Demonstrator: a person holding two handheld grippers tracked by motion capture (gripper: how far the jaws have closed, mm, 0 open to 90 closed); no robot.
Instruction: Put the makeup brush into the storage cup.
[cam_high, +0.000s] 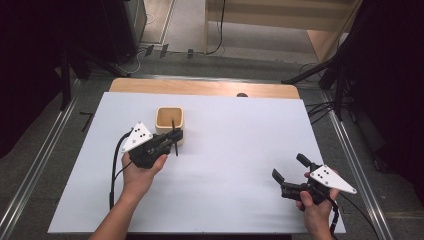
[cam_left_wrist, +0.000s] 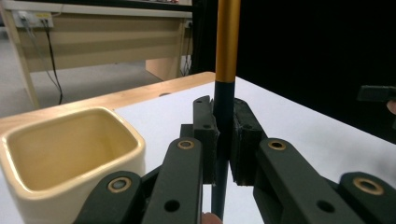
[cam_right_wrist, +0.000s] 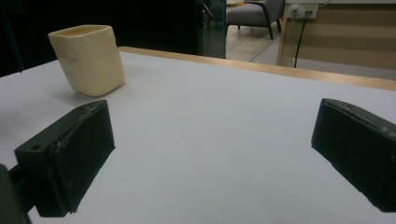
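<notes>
Pen held upright beside the cup
Left gripper (cam_left_wrist: 223, 140) clamps the pen (cam_left_wrist: 227, 42) just beside the cream cup (cam_high: 169, 120); next, lift it over the cup's rim; right gripper (cam_high: 289, 172) gapes empty, well away from the cup

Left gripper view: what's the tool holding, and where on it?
The left tool is shut on a pen, upright, gripped on its dark lower barrel just below the gold section, beside the cup. The right tool is open, holding nothing.
</notes>
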